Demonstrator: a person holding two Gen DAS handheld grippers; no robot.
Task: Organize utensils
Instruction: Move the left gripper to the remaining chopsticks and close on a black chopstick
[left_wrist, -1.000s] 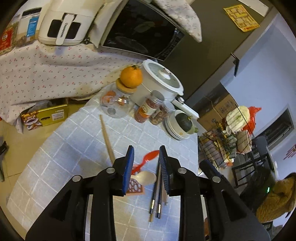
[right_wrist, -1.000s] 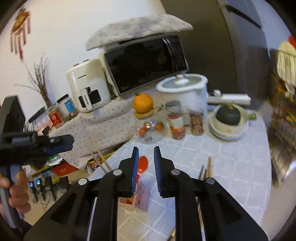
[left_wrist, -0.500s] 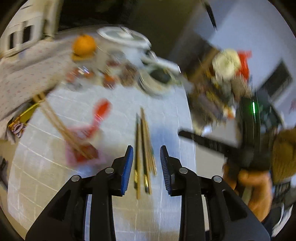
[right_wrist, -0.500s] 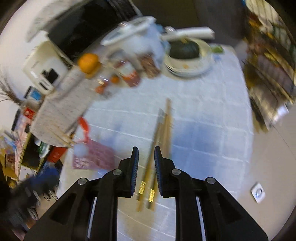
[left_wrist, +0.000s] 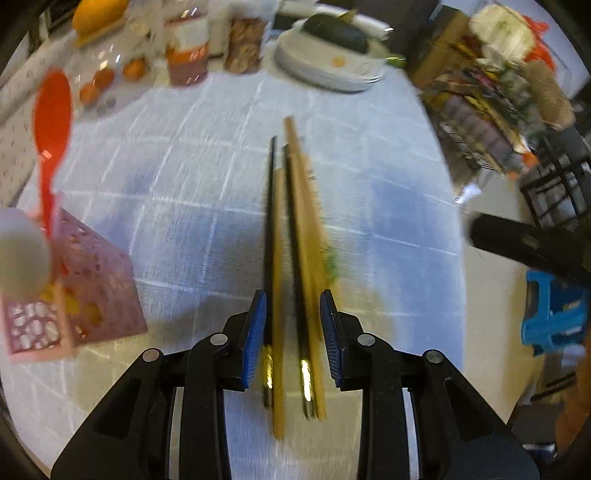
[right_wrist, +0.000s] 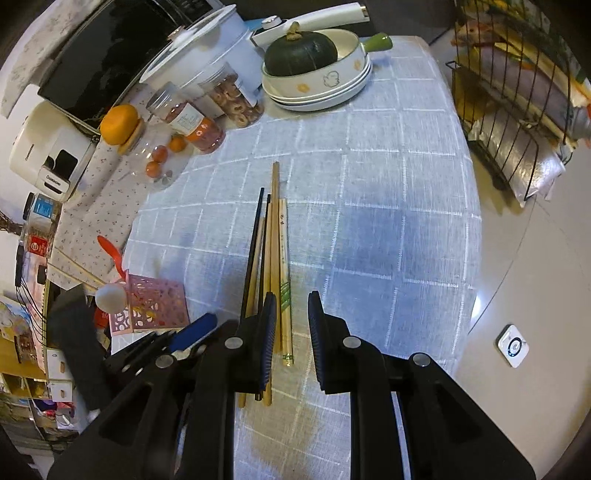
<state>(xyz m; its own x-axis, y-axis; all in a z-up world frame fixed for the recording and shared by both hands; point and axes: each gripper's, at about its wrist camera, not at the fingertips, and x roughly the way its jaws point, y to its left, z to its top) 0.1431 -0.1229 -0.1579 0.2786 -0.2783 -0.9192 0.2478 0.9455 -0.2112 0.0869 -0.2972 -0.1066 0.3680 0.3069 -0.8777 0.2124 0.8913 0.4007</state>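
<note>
Bundle of black and bamboo chopsticks (left_wrist: 295, 236) flat on checked tablecloth (left_wrist: 207, 155), framed by narrowly parted, empty left gripper (left_wrist: 293, 328) and right gripper (right_wrist: 291, 325).

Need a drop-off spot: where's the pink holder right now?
The pink holder stands at the table's left edge in the right wrist view, left of the chopsticks, with a red spoon sticking out of it.

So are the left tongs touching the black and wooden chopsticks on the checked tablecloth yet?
Cannot tell. In the blurred left wrist view the chopsticks lie between the left tongs' open blue pads, contact unclear.
</note>
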